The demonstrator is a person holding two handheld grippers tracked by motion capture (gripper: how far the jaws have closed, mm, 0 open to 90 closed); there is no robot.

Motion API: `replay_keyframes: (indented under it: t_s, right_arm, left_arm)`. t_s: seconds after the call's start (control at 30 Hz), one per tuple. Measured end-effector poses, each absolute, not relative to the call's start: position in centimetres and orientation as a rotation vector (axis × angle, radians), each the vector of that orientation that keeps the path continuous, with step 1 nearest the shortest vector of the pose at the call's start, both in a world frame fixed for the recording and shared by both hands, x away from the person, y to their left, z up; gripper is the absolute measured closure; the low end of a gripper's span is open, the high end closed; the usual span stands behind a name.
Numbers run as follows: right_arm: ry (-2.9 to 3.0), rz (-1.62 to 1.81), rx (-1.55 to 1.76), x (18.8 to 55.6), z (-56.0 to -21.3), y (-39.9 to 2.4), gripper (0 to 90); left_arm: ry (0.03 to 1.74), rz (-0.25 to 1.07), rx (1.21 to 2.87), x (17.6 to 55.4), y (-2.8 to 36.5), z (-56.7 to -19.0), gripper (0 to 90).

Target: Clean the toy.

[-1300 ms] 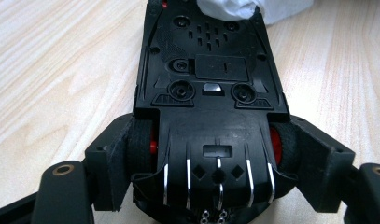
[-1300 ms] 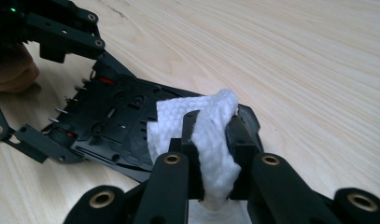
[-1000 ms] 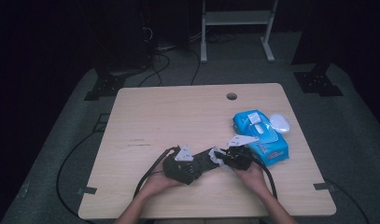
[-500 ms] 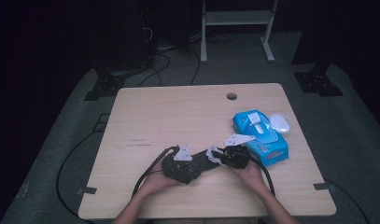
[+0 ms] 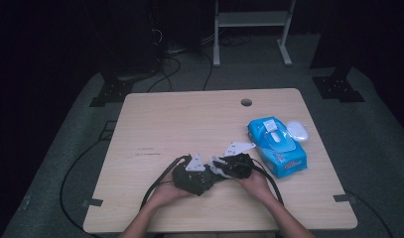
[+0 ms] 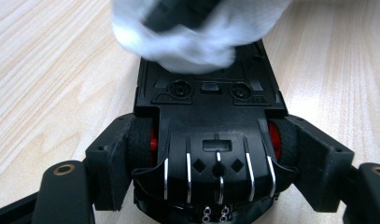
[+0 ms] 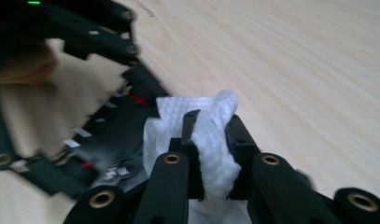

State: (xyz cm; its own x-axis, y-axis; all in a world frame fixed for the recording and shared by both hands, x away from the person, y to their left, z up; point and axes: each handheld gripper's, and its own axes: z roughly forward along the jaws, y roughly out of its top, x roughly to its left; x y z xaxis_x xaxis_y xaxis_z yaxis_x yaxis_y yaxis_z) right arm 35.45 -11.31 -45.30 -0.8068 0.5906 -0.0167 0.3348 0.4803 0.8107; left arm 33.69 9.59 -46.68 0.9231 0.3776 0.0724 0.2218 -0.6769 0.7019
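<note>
A black toy car [image 6: 211, 116] with red wheel hubs lies belly-up between the jaws of my left gripper [image 6: 211, 156], which is shut on its wheels. The car's underside faces the left gripper view. My right gripper [image 7: 211, 140] is shut on a folded white wipe [image 7: 178, 112] and holds it against the car's underside [image 7: 108, 126]. That wipe [image 6: 197, 32] is blurred at the far end of the car. In the high view both grippers meet low over the table's front middle, left gripper [image 5: 207, 177] and right gripper [image 5: 219, 168] tip to tip.
A blue pack of wipes [image 5: 277, 144] lies to the right of the grippers, with a white oval object [image 5: 297, 130] beside it. The wooden table [image 5: 189, 124] has a cable hole [image 5: 246, 102] near its far edge. Black cables trail from both grippers.
My right gripper has slid left with the wipe, closer in over the car. The left gripper and the car have stayed put.
</note>
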Motion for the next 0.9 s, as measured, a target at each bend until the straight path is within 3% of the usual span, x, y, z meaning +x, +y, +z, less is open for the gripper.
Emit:
replay_keyframes:
  t_s: [0.23, 0.5, 0.7, 0.9]
  right_arm:
    - [2.361, 1.167, 0.933, 36.4, -45.9, -14.6, 80.5]
    - [2.448, 1.261, 0.767, 35.6, -45.0, -10.4, 80.5]
    - [2.406, 1.17, 0.858, 36.8, -45.2, -12.1, 80.5]
    - [2.493, 1.296, 0.756, 35.4, -44.7, -8.8, 80.5]
  left_arm:
    - [0.422, 0.271, 2.335, 33.7, 9.6, -46.7, 24.6]
    - [0.412, 0.277, 2.342, 33.7, 9.4, -46.9, 24.6]
    - [0.415, 0.274, 2.329, 33.7, 9.4, -46.8, 24.7]
    - [0.419, 0.276, 2.341, 33.7, 9.3, -46.9, 24.7]
